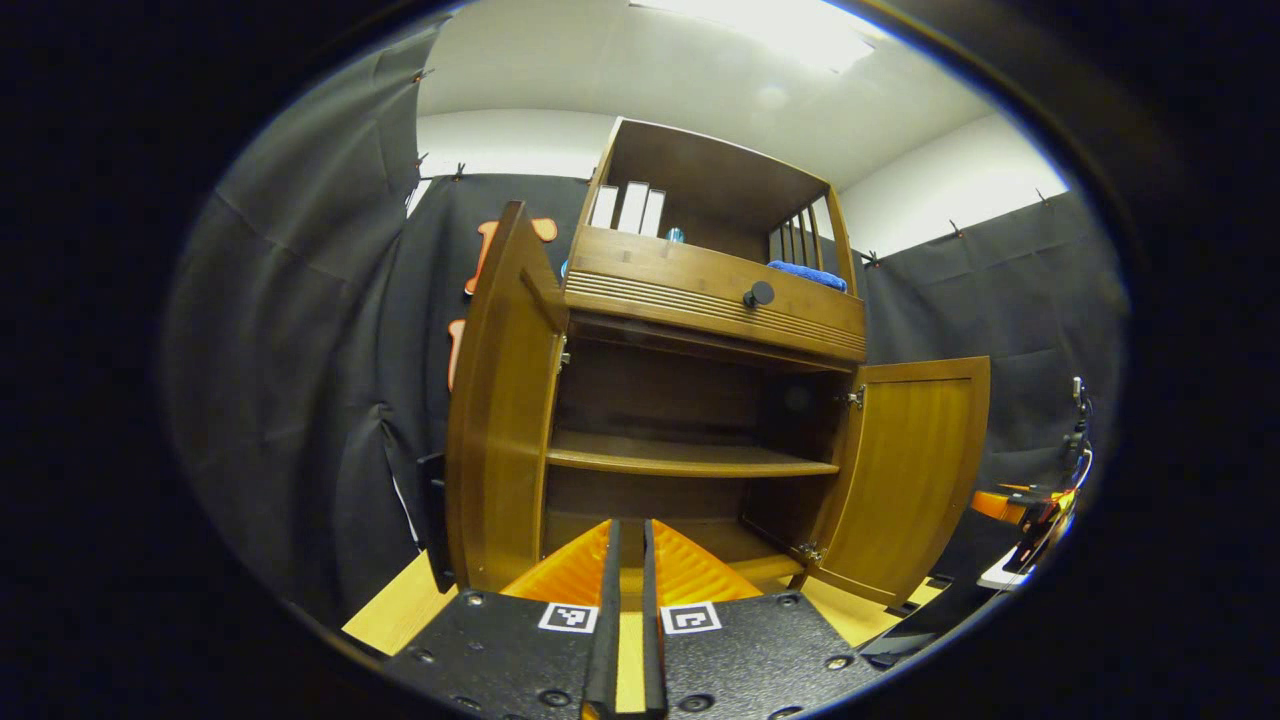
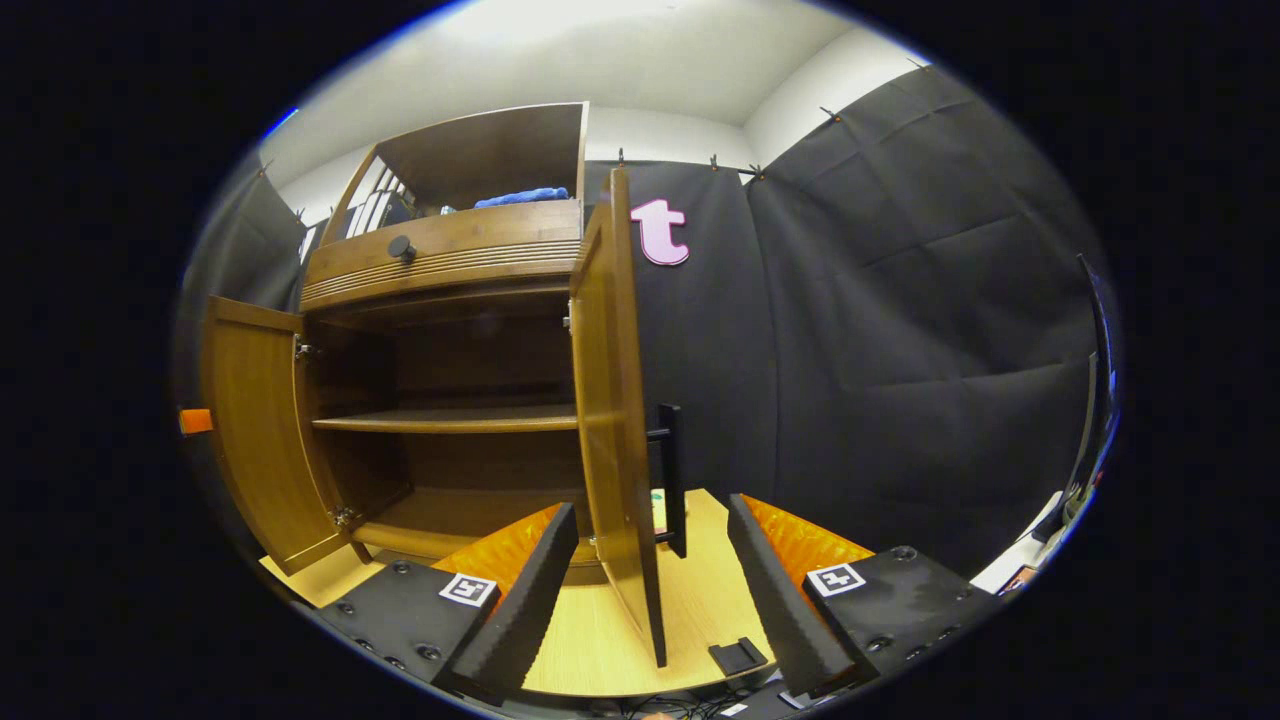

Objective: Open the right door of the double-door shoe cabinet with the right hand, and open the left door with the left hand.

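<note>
Left claw: its two fingers are lying almost together, gripping nothing, pointing at the cabinet's lower shelf.
Right claw: its fingers are standing wide apart, straddling the right door's edge without touching it.
Shoe cabinet: wooden, upright, sitting on the pale worktop.
Doors: two, both swinging open; left door, right door with one dark vertical bar handle.
Drawer: one, ribbed, with a round knob.

Both doors stand swung wide, leaving the cabinet front open to reach. One shelf splits the bay. The right door edge stands between the right gripper's spread fingers.
</note>
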Available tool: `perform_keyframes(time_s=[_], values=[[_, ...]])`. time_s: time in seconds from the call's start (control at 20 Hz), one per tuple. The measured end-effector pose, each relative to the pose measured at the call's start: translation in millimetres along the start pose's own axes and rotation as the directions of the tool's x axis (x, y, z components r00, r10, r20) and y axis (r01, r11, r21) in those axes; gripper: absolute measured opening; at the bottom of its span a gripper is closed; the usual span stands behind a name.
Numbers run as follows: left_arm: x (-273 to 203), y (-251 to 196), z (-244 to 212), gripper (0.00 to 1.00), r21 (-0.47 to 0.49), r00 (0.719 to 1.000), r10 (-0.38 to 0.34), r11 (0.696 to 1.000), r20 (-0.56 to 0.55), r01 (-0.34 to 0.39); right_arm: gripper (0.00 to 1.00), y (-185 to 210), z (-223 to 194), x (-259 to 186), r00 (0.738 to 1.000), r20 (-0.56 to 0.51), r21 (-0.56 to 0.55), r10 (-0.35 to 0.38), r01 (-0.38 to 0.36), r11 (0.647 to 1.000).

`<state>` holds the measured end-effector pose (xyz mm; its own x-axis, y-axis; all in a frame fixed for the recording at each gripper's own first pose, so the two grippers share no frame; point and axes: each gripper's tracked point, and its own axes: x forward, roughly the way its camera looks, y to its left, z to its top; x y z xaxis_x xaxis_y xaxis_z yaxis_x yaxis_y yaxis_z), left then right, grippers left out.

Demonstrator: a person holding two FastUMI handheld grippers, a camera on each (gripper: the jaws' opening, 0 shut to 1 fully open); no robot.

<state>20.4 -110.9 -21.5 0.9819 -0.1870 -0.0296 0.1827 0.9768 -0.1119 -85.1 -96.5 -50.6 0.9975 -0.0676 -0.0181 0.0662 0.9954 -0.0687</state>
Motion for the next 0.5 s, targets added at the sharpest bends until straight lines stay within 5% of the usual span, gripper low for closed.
perform_keyframes(time_s=[0.1, 0.15, 0.5], values=[[7, -16, 0, 0.18, -0.005, 1.000, -0.019, 1.000, 0.001, 0.019, 0.98, -8, 1, -2, 1.000, 0.004, 0.006, -0.005, 0.005, 1.000], [9, -21, 1, 0.14, -0.007, 1.000, -0.028, 1.000, -0.002, 0.028, 0.98, -13, 1, -2, 1.000, 0.005, 0.008, -0.007, 0.007, 1.000], [25, -47, -7, 0.67, 0.002, 0.999, -0.039, 0.999, -0.020, 0.039, 0.98, -40, 7, -4, 0.999, 0.013, -0.009, -0.043, 0.043, 0.999]])
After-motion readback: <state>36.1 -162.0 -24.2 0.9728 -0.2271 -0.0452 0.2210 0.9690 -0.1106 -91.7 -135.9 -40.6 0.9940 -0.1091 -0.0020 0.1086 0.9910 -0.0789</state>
